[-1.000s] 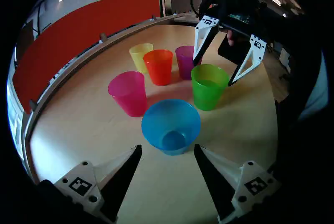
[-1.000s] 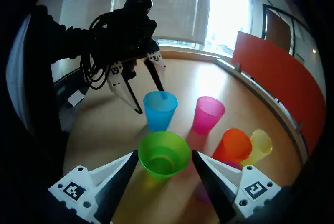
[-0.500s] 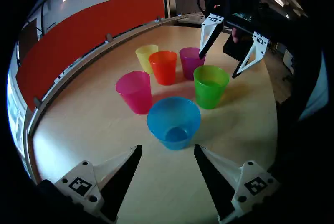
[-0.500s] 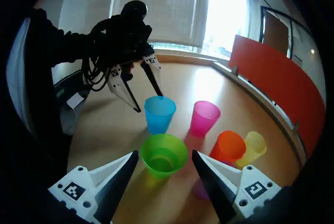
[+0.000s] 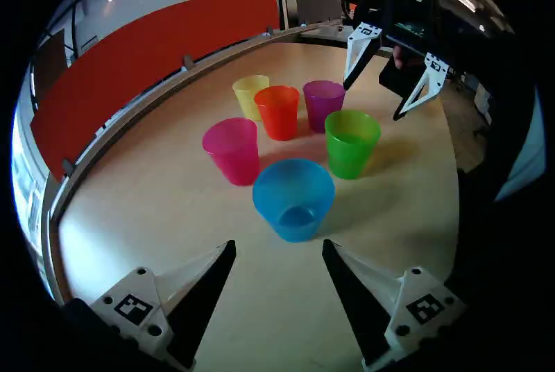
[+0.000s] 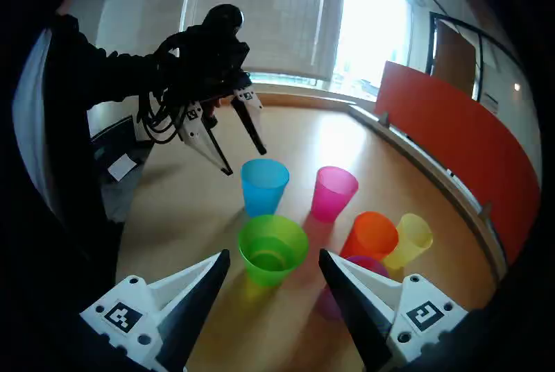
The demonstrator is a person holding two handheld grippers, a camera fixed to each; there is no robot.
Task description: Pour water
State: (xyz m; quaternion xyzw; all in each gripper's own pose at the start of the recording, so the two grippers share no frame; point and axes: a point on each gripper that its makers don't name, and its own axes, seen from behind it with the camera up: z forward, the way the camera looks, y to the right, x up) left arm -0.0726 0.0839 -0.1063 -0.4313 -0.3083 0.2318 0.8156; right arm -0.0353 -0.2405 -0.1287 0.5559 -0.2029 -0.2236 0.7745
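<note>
Several coloured plastic cups stand upright on the wooden table. A blue cup (image 5: 293, 198) sits just ahead of my open left gripper (image 5: 277, 264), apart from its fingers; in the right gripper view the blue cup (image 6: 263, 185) stands farther off. A green cup (image 6: 272, 249) stands just ahead of my open right gripper (image 6: 274, 271); its inside looks wet or slightly filled. In the left gripper view the green cup (image 5: 352, 143) stands below the right gripper (image 5: 395, 77), which hangs open in the air. The left gripper (image 6: 236, 143) hangs above the blue cup.
A pink cup (image 5: 233, 150), an orange cup (image 5: 277, 112), a yellow cup (image 5: 250, 94) and a purple cup (image 5: 323, 105) stand grouped behind the blue one. A red panel (image 5: 139, 60) runs along the table's far edge. A person's dark sleeve (image 6: 90, 80) holds the left gripper.
Both grippers have drawn back and up from the cups. The blue cup and the green cup now sit farther ahead of the fingers. No cup has moved.
</note>
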